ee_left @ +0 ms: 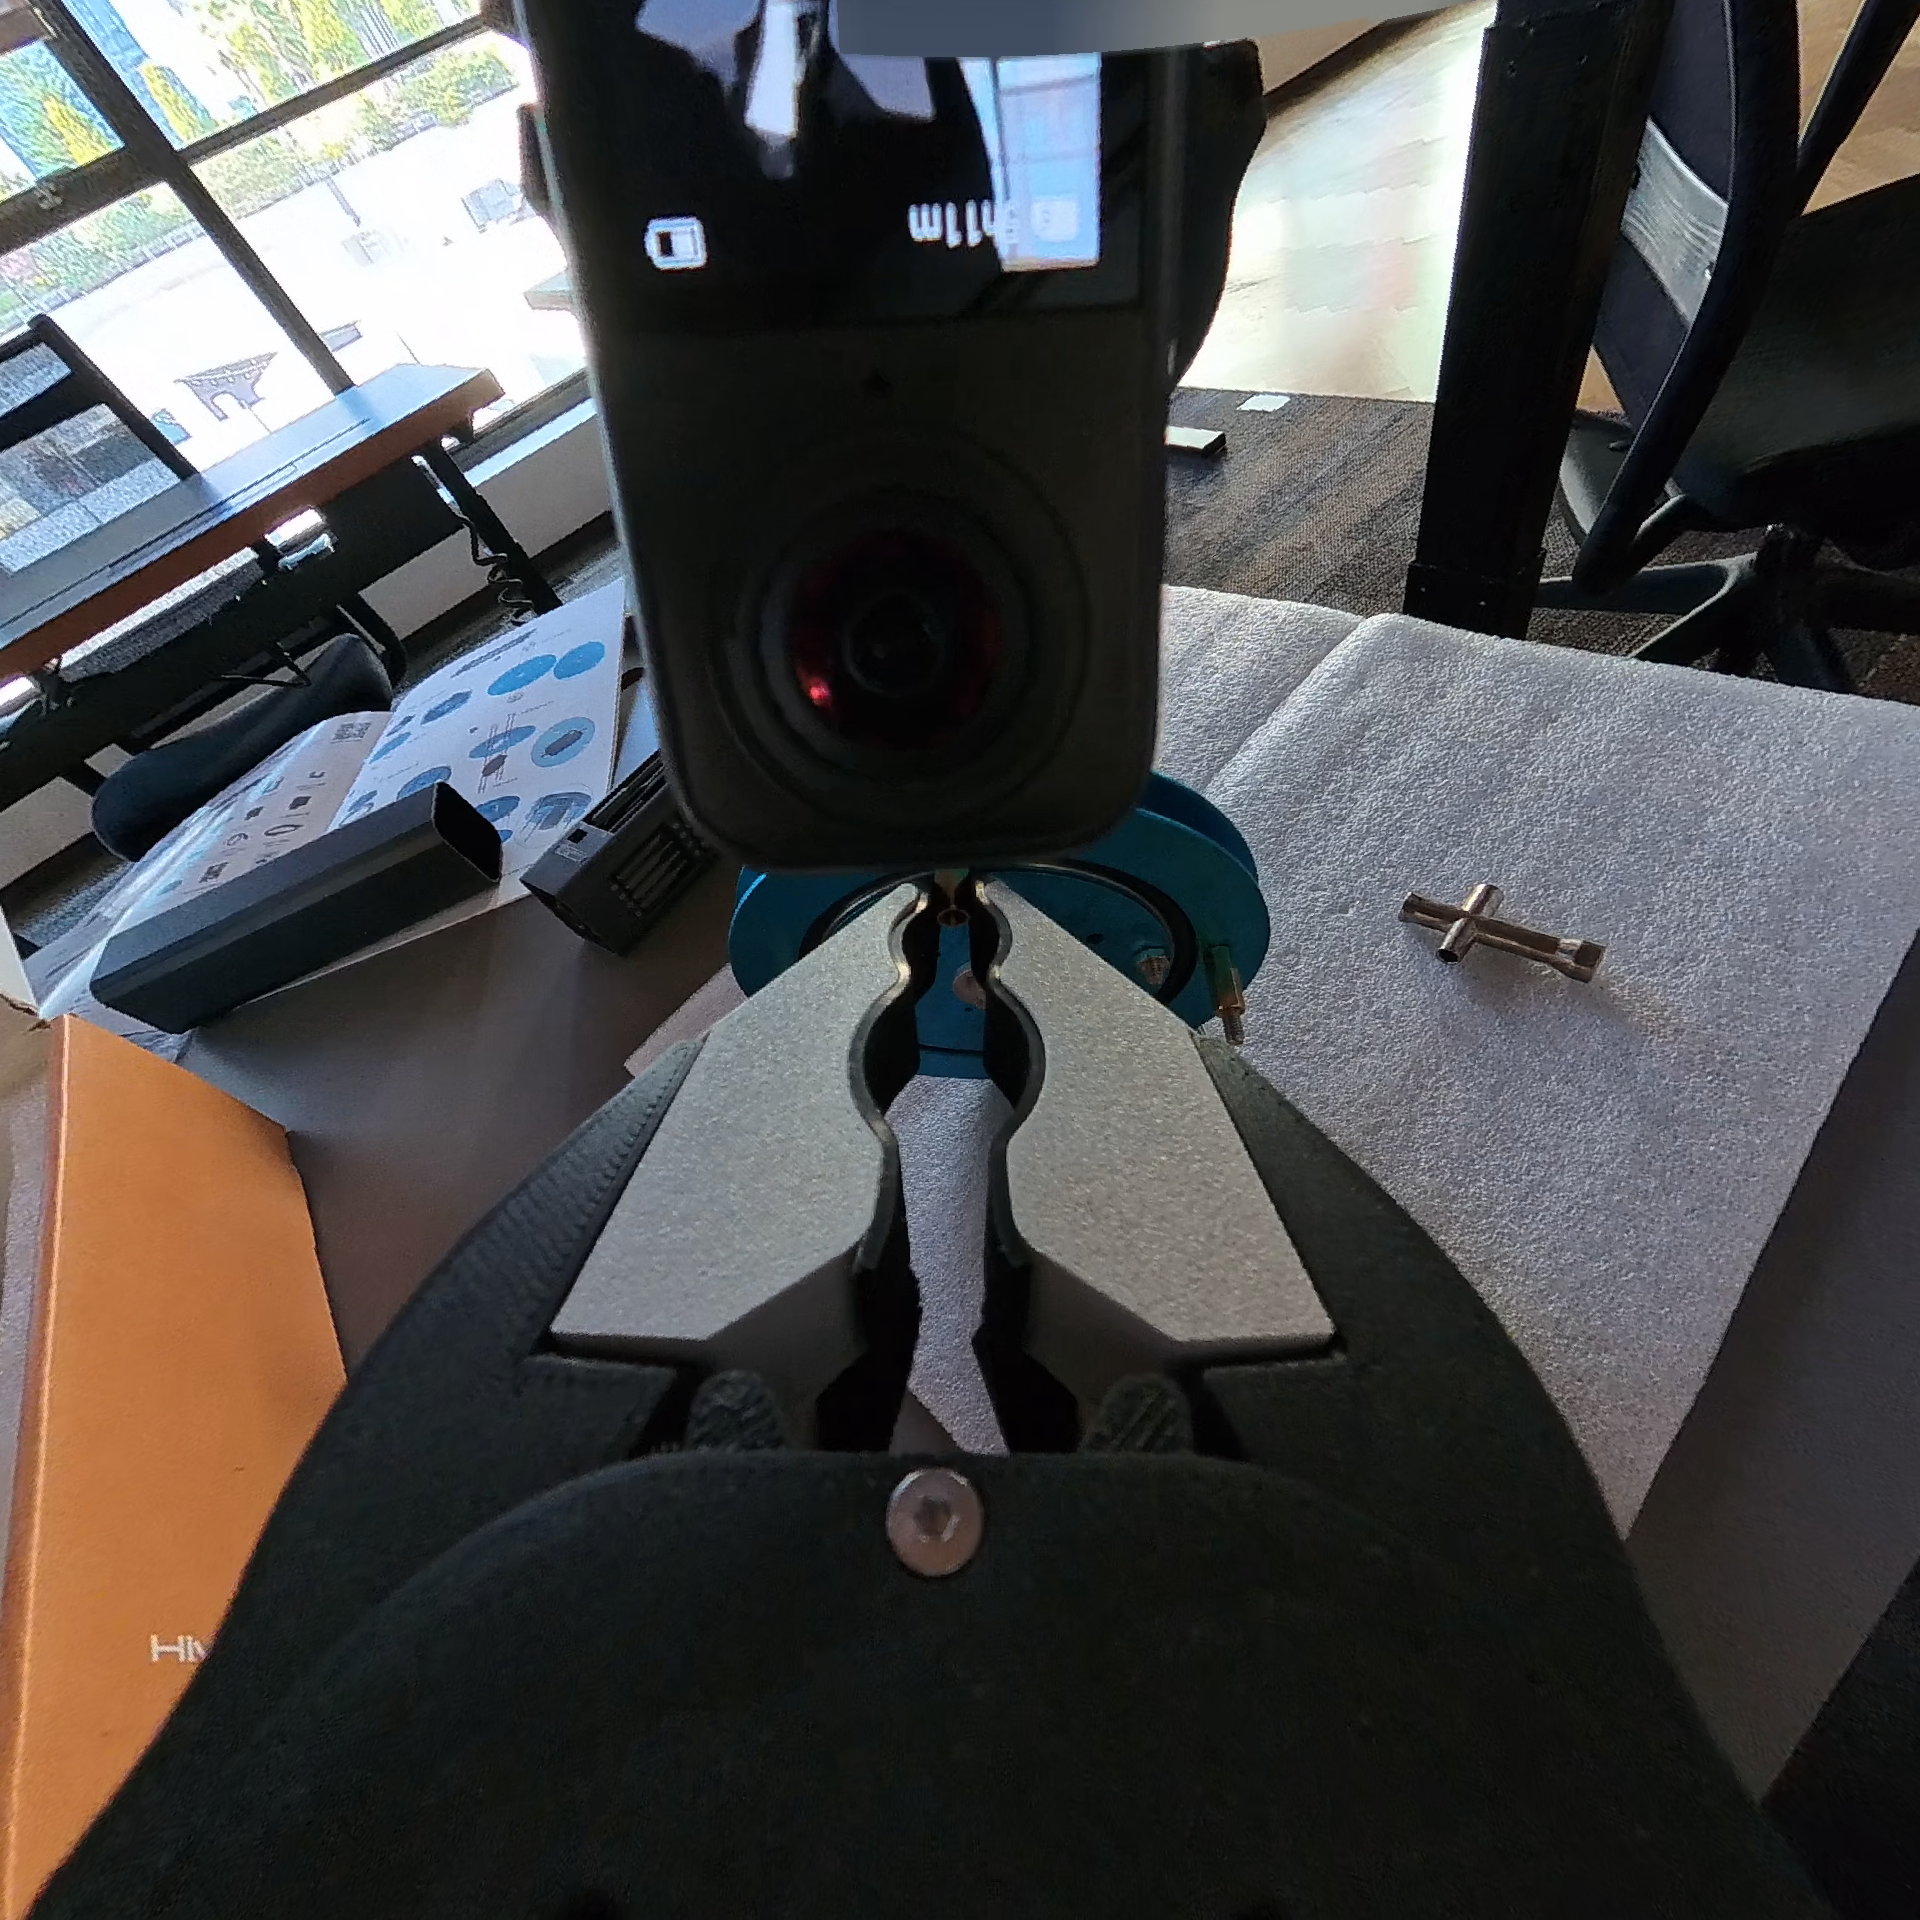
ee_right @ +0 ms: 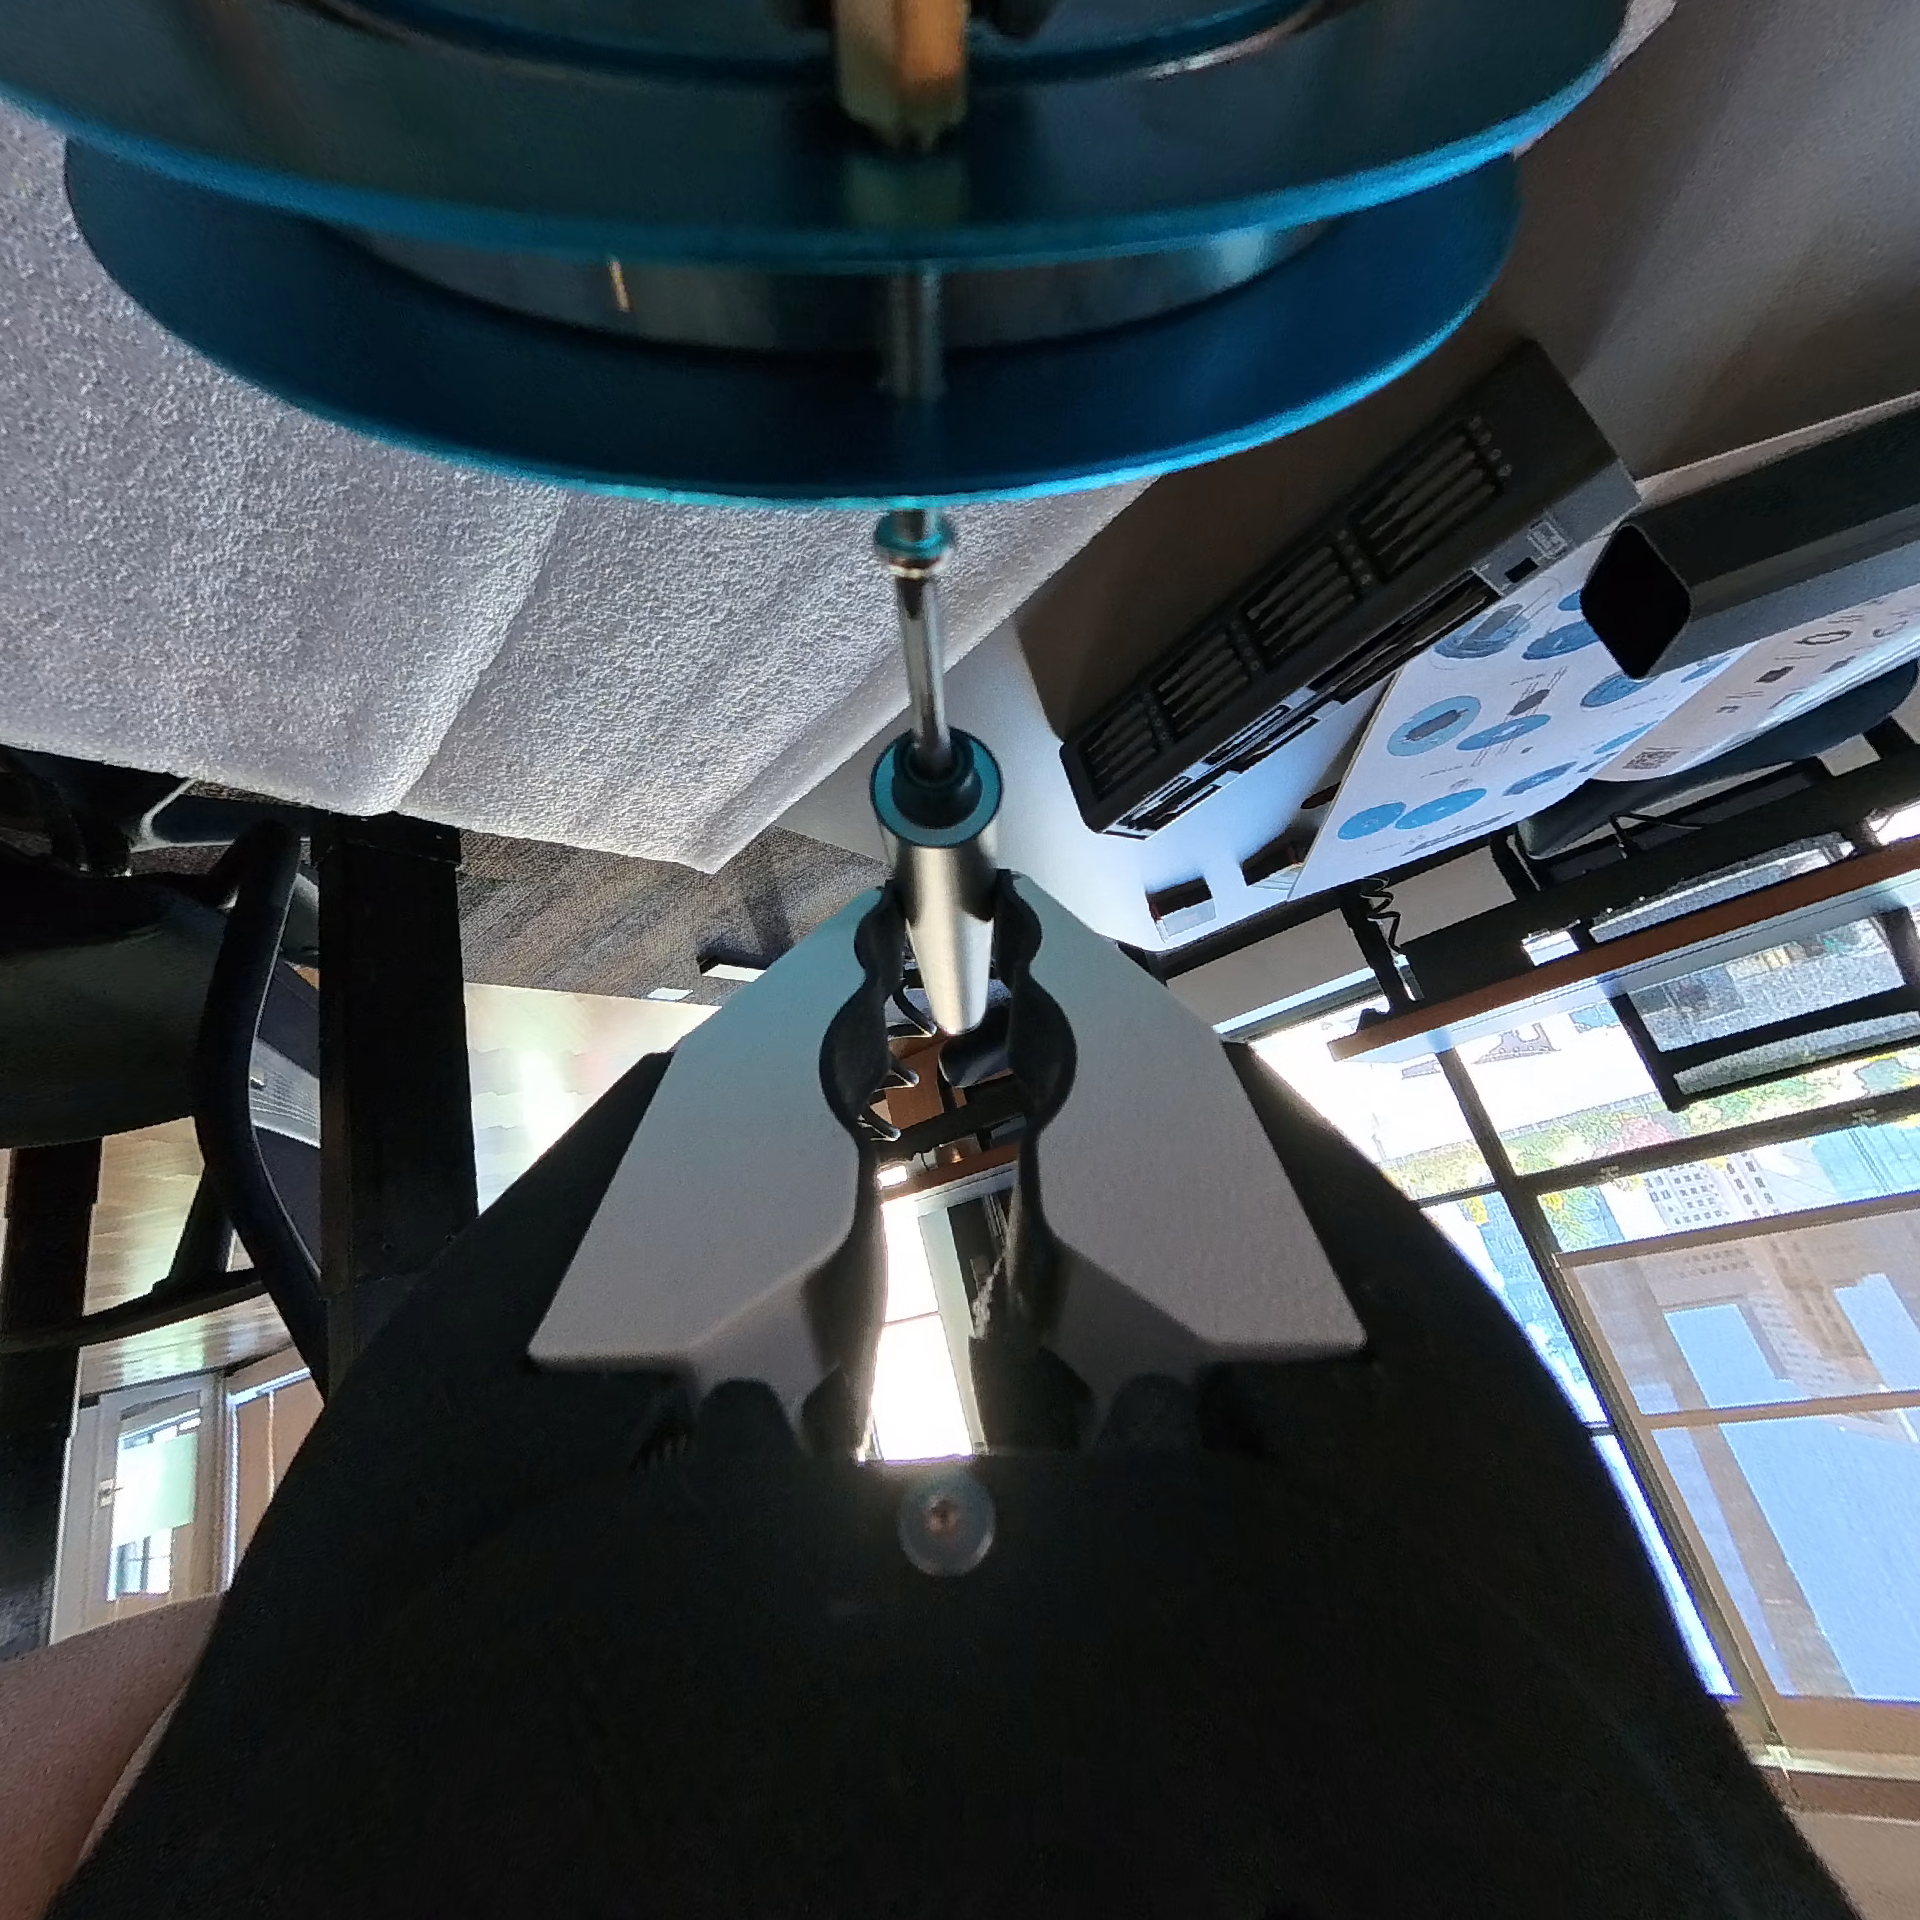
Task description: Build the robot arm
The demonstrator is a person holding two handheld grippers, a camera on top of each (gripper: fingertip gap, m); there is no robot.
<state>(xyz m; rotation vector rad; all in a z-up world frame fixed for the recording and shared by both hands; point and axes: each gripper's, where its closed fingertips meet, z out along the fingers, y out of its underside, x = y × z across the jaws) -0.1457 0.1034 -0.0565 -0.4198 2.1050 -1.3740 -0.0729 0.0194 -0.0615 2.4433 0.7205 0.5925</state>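
My left gripper (ee_left: 951, 906) is shut on a small brass standoff (ee_left: 950, 900) that stands on a blue two-disc assembly (ee_left: 1210, 883) on the white foam sheet (ee_left: 1558, 1091). A second brass standoff (ee_left: 1224, 982) stands at the disc's right rim. The right gripper's camera (ee_left: 883, 520) hangs close above, facing me. In the right wrist view, which is turned upside down, my right gripper (ee_right: 943, 920) is shut on a silver screwdriver (ee_right: 935, 831). Its bit meets a screw (ee_right: 914, 545) at the blue disc's (ee_right: 779, 416) face, in line with the brass standoff (ee_right: 904, 73).
A metal cross wrench (ee_left: 1501, 935) lies on the foam to the right. Left of the discs are a black bit case (ee_left: 623, 862), a dark rectangular tube (ee_left: 301, 904), an instruction sheet (ee_left: 520, 707) and an orange box (ee_left: 156, 1351). A chair (ee_left: 1766, 416) stands behind. Across from one pair of fingers to the other is roughly 12 cm. Left tips and right tips are each some 15 cm from the metal cross wrench (ee_left: 1501, 935).
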